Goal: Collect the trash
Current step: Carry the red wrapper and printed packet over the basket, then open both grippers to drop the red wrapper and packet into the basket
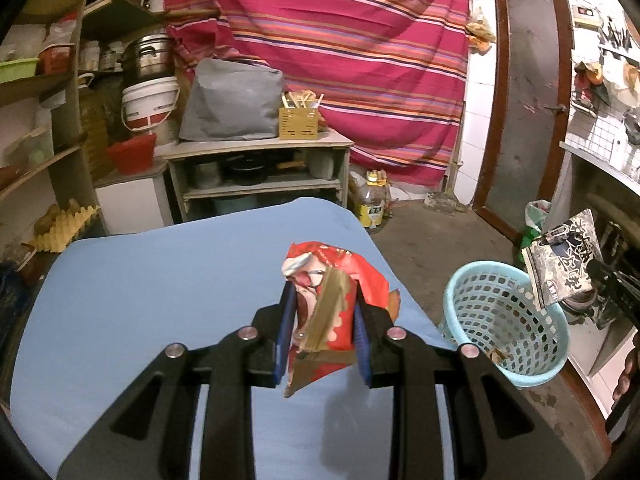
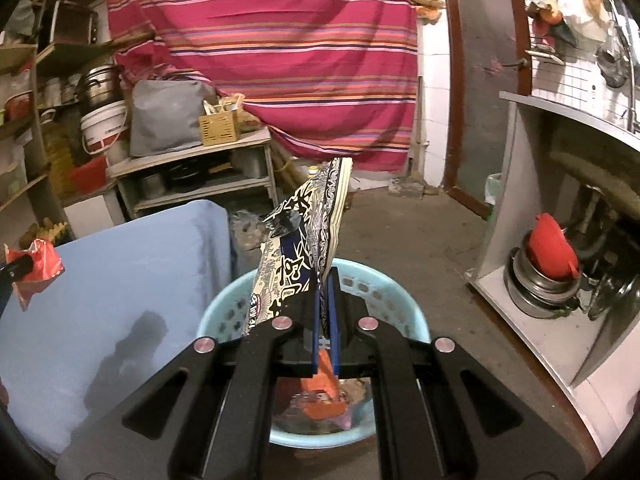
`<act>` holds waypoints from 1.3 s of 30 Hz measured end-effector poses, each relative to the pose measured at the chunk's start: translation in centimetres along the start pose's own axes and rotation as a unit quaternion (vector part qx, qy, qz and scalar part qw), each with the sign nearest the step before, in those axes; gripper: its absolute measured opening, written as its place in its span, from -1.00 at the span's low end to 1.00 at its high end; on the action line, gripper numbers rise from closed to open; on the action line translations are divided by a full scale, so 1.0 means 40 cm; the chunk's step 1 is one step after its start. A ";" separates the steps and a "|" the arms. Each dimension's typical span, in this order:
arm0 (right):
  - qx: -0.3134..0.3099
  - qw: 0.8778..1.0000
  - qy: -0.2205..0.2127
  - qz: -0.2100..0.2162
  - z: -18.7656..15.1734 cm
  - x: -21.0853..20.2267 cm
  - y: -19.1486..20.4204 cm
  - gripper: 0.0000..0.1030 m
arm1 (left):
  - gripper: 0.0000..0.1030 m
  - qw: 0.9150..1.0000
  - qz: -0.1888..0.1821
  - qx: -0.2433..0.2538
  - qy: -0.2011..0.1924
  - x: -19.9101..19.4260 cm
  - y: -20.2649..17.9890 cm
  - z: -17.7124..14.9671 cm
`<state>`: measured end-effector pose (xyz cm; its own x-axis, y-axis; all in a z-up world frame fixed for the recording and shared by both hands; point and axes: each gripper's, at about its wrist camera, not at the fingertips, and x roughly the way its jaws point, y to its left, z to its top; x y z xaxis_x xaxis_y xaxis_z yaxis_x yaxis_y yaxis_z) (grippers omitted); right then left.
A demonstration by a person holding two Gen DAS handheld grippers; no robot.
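Above the blue basket [image 2: 360, 280], my right gripper [image 2: 326, 304] pinches a black-and-white wrapper [image 2: 298, 248]; over the table [image 1: 140, 288], left gripper [image 1: 322, 316] clamps a crumpled red wrapper [image 1: 340, 280].

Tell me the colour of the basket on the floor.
Light blue, with a perforated wall; the basket shows best in the left wrist view.

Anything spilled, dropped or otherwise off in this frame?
Nothing stands out. The left tongs are shut on a crumpled red wrapper above the blue table; the right tongs pinch a black-and-white packet over the upright blue basket.
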<state>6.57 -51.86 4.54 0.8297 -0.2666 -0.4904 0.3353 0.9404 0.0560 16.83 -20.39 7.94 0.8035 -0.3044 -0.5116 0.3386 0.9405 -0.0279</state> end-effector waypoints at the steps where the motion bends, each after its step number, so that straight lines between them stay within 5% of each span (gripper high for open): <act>1: 0.000 1.000 0.003 -0.005 -0.007 0.001 -0.009 -0.90 | -0.47 1.000 -0.001 0.003 0.000 0.003 -0.011 0.000; 21: 0.018 0.999 0.023 -0.032 -0.005 0.035 -0.087 -0.90 | -0.47 0.995 -0.079 0.053 0.024 0.141 -0.282 0.002; 31: 0.032 0.998 0.044 -0.034 -0.016 0.084 -0.118 -0.89 | -0.44 0.988 -0.127 0.064 0.067 0.265 -0.421 0.003; 36: 0.032 0.997 0.053 -0.038 -0.018 0.101 -0.126 -0.89 | 0.08 0.984 -0.140 0.067 0.091 0.324 -0.458 -0.011; 39: 0.027 0.997 0.057 -0.040 -0.019 0.108 -0.121 -0.89 | 0.08 0.983 -0.137 0.067 0.098 0.334 -0.458 -0.019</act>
<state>8.20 -57.43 1.47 0.7445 -0.3110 -0.5907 0.4240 0.9038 0.0584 21.01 -41.56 0.96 0.5682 -0.4965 -0.6563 0.6012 0.7950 -0.0809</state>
